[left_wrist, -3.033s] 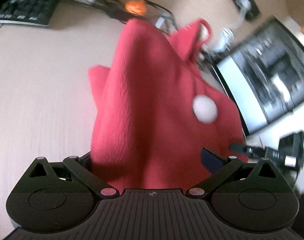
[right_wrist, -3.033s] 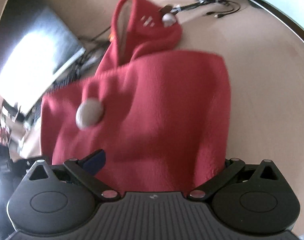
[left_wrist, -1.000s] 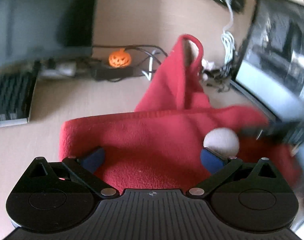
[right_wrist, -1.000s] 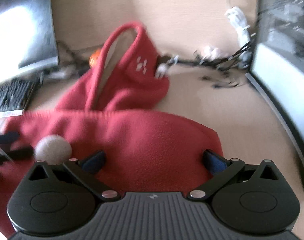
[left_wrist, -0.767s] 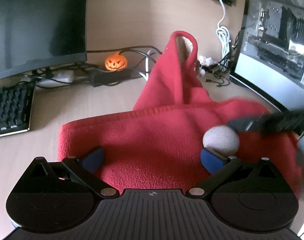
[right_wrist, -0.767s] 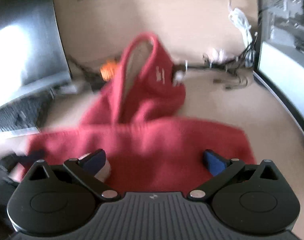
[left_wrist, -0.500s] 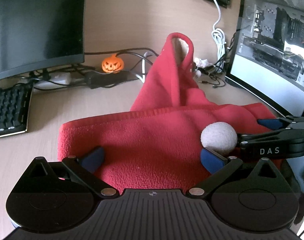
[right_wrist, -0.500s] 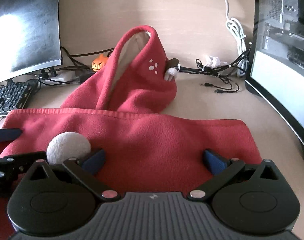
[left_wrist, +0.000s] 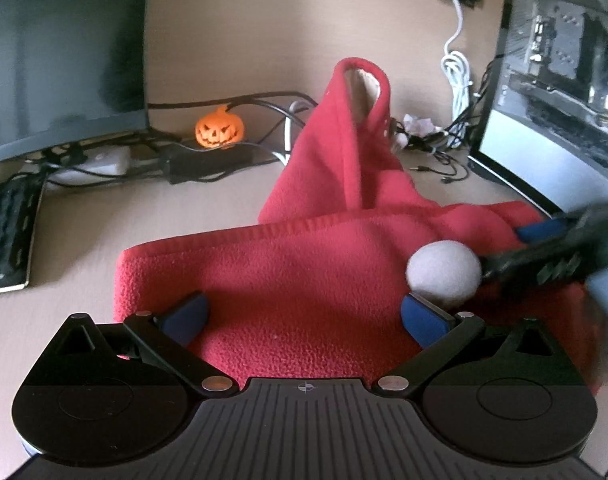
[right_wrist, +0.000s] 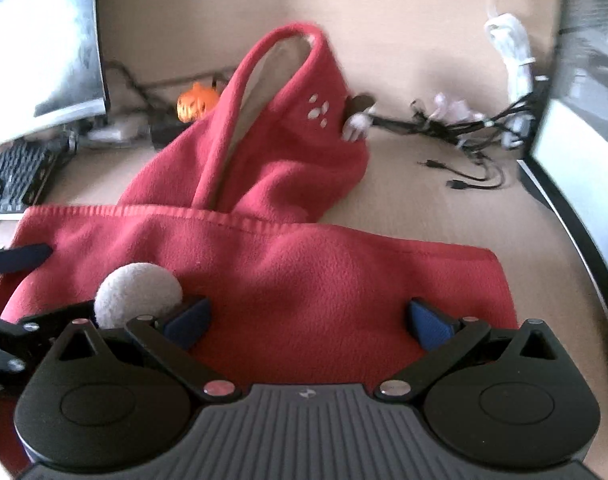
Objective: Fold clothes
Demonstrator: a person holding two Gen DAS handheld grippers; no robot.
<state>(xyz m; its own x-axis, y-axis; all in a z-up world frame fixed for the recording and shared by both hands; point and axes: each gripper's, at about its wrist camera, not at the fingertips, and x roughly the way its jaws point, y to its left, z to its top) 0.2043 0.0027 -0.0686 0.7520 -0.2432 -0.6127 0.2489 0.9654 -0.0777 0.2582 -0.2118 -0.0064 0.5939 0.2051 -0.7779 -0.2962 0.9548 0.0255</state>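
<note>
Beige desk top (left_wrist: 84, 240) fills the space under everything, with a beige wall behind it. On it lies a big red fleece top (left_wrist: 304, 272), soft and fuzzy. Its body is folded flat near both cameras, with a stitched edge running across. Its hood (right_wrist: 280, 92) stands up behind, and the pale lining shows inside.

Two screens stand at the sides: a dark screen (left_wrist: 60, 52) on the left and a lit screen (left_wrist: 555, 80) on the right. A black keyboard (left_wrist: 8, 232) sits at the far left. A bunch of black cables (right_wrist: 471, 128) lies by the wall.

The left gripper (left_wrist: 304, 316) has its two blue pads spread wide apart, resting on the red cloth and pinching nothing. The right gripper (right_wrist: 307, 320) is spread wide too, also over the cloth, and holds nothing.

A white fluffy ball (left_wrist: 443, 272) sits on the cloth between the two grippers, just beside a blue pad of each.

A small orange pumpkin toy (left_wrist: 219, 131) smiles by the wall.
</note>
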